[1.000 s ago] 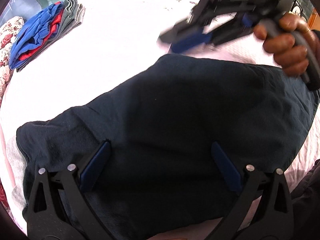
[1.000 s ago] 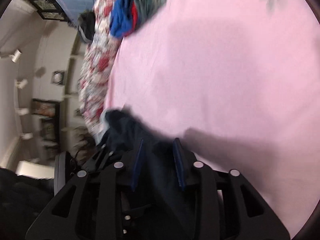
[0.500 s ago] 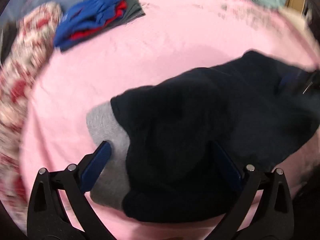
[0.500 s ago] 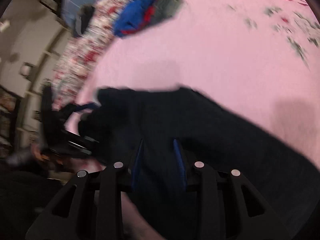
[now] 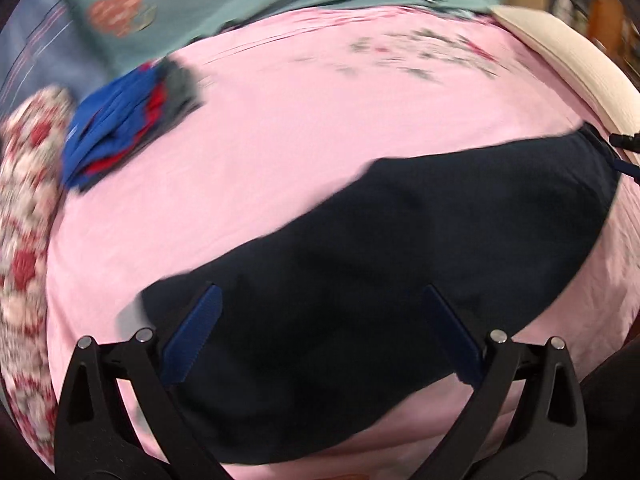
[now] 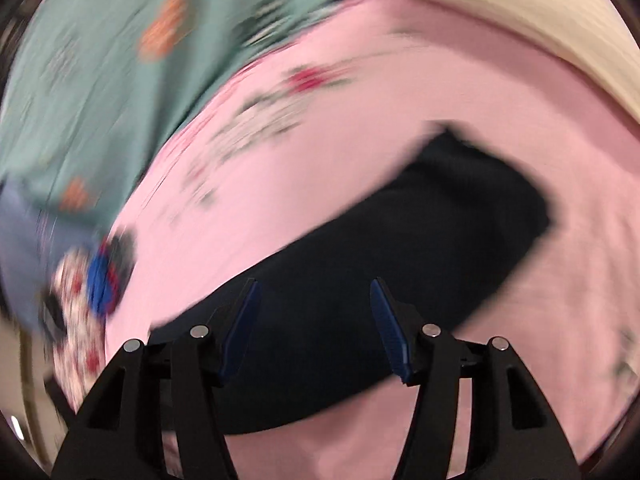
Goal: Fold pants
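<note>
Dark pants [image 5: 400, 248] lie flat across the pink bed [image 5: 300, 128], stretching from 7 toward 2 o'clock. Left gripper [image 5: 320, 300] spread wide, holding nothing. Right gripper [image 6: 314, 308] jaws have just been opening, probably clear of the fabric (blurry). Folded clothes pile [image 5: 120, 124] at 10 o'clock.

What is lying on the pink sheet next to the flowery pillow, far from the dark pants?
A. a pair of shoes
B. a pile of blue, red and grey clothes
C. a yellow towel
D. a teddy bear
B: the left wrist view shows a pile of folded clothes in blue, red and grey on the pink sheet, well apart from the dark pants.
</note>
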A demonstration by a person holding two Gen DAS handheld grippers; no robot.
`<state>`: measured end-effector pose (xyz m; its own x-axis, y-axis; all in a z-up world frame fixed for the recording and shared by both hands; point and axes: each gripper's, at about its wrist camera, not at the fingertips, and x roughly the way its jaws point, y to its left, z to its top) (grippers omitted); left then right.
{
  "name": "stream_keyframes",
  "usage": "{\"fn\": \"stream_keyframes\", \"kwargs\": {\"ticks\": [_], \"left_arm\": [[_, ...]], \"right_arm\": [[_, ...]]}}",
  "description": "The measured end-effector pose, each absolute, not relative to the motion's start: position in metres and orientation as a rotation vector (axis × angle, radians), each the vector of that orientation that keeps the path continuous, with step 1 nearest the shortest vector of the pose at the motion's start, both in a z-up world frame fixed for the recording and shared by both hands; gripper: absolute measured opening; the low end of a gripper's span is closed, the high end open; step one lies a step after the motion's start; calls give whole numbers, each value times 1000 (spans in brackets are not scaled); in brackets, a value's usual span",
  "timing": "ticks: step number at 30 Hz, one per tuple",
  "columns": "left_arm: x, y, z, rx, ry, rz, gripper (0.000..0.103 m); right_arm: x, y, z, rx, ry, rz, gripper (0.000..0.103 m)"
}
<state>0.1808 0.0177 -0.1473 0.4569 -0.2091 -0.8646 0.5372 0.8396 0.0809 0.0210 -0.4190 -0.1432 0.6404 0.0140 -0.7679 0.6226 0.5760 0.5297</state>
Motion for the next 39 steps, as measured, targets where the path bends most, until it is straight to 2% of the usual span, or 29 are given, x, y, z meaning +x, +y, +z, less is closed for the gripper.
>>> {"fn": "stream_keyframes", "kwargs": {"ticks": [3,8,16,19,22,25,30,33,37,39], "left_arm": [[176,-21,-148,416,987,-526,101],[166,-67,-156,489,1002,-587,101],[160,-87,-163,526,1050,-544,101],[160,-83,-160,512,1050,-515,101],[163,-78,-160,505,1061,-482,101],[167,-71,-158,489,1063,-453,101],[176,-43,-144,444,1034,-390,101],[184,-15,-135,396,1022,-326,101],[190,22,-126,349,1007,-251,101],[190,42,-124,321,1008,-213,101]], "right_arm": [[-13,-461,-161,1025,772,-543,58],[-20,-491,-186,1033,798,-587,58],[-3,-502,-201,983,810,-545,57],[-6,-500,-199,972,808,-523,46],[-2,-499,-201,1002,790,-481,24],[1,-498,-192,1003,762,-468,17],[20,-460,-130,777,685,-409,15],[43,-403,-81,517,644,-311,15],[67,-310,-53,236,616,-138,15],[77,-260,-61,76,628,-62,15]]}}
